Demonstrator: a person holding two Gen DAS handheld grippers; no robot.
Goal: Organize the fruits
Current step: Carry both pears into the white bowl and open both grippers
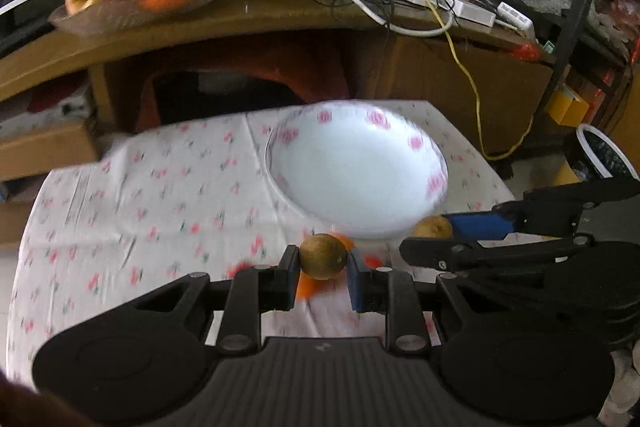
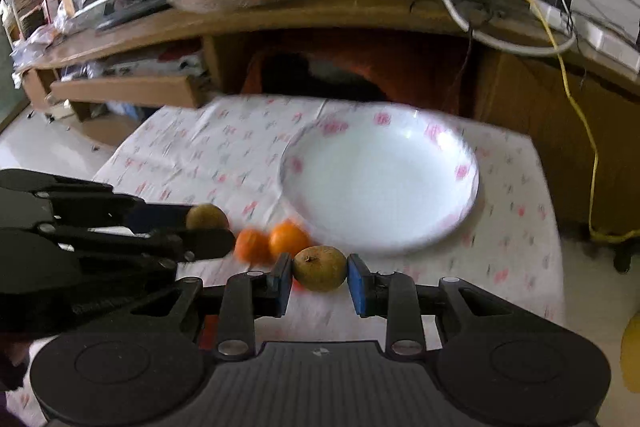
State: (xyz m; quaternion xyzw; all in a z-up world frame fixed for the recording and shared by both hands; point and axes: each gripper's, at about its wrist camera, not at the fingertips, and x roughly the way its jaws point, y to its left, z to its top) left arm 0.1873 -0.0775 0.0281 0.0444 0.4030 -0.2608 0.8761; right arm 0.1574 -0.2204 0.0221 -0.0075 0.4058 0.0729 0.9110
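The left gripper (image 1: 323, 269) pinches a small brown-green fruit (image 1: 323, 256); the right gripper (image 2: 319, 278) clamps a similar fruit (image 2: 320, 268). Both hang over the flowered tablecloth (image 1: 140, 211), just short of the white bowl (image 2: 380, 179). Two blurred tangerines (image 2: 272, 243), probably, lie between.

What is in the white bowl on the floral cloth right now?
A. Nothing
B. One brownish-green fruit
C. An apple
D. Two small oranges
A: the bowl shows only bare white inside; the two oranges lie on the cloth beside it, and each brown fruit is clamped in a pair of tongs, left and right.
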